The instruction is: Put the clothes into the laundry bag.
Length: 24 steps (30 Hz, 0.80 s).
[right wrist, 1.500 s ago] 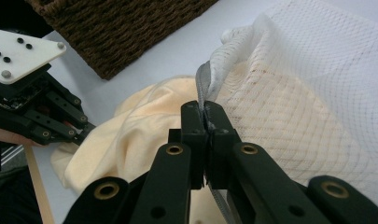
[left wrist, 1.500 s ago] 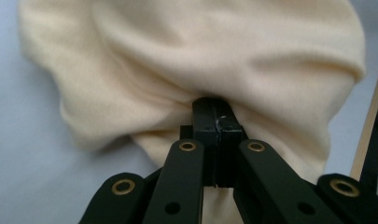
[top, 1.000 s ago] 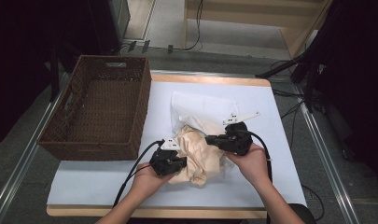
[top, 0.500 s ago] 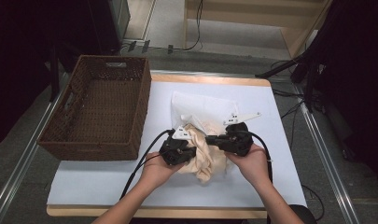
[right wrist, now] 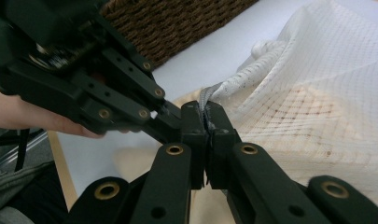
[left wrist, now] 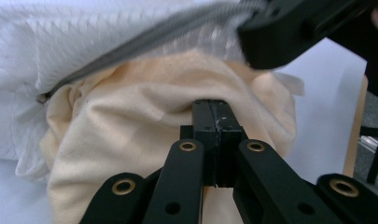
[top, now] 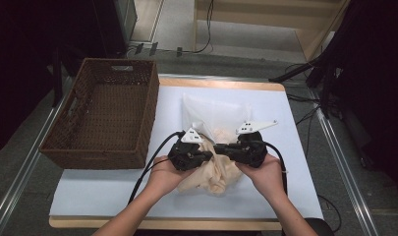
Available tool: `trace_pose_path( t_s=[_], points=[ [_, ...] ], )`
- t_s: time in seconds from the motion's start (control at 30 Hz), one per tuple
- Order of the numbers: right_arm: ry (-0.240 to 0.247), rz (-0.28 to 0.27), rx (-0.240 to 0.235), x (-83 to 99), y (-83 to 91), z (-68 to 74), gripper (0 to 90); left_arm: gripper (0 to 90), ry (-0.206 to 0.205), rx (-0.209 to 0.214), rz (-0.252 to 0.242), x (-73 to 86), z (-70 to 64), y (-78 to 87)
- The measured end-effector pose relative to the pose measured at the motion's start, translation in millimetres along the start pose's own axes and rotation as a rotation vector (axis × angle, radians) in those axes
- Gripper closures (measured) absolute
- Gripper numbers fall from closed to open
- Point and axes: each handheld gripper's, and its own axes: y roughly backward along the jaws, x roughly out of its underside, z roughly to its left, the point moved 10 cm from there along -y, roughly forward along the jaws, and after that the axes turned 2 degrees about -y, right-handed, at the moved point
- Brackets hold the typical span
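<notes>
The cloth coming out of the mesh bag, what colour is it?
Pale cream-yellow cloth, clearest in the left gripper view.

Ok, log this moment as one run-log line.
left gripper: shut on cream cloth | right gripper: shut on mesh bag zipper edge | cloth partly in bag | wicker basket: left of bag

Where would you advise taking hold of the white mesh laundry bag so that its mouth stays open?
Probably at the zippered rim of the white mesh laundry bag, coming from the open end nearest the person. That edge is a firm ridge standing proud of the cream cloth, whereas the mesh is slack. The right hand-held gripper is shut on that rim; the left hand-held gripper pinches the cloth.
</notes>
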Motion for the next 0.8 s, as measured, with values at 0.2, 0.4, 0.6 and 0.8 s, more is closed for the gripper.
trace_pose_path(
  t_s=[0.2, 0.4, 0.6, 0.8],
  points=[
    [-0.011, 0.007, 0.032, 2.7, -0.1, -8.8, 89.4, 90.0, 0.019, -0.001, 0.012, 2.6, 3.5, -15.1],
    [-0.03, 0.005, 0.047, 4.8, 0.5, -19.4, 89.4, 90.0, 0.006, -0.031, 0.027, -8.1, 7.5, -30.9],
    [-0.046, 0.004, 0.053, 7.8, 3.0, -25.4, 89.4, 90.0, 0.013, -0.044, 0.043, -16.0, 13.2, -50.7],
    [-0.055, 0.014, 0.063, 12.3, 5.0, -28.4, 89.4, 90.0, 0.012, -0.058, 0.057, -23.4, 20.5, -64.8]
  ],
)
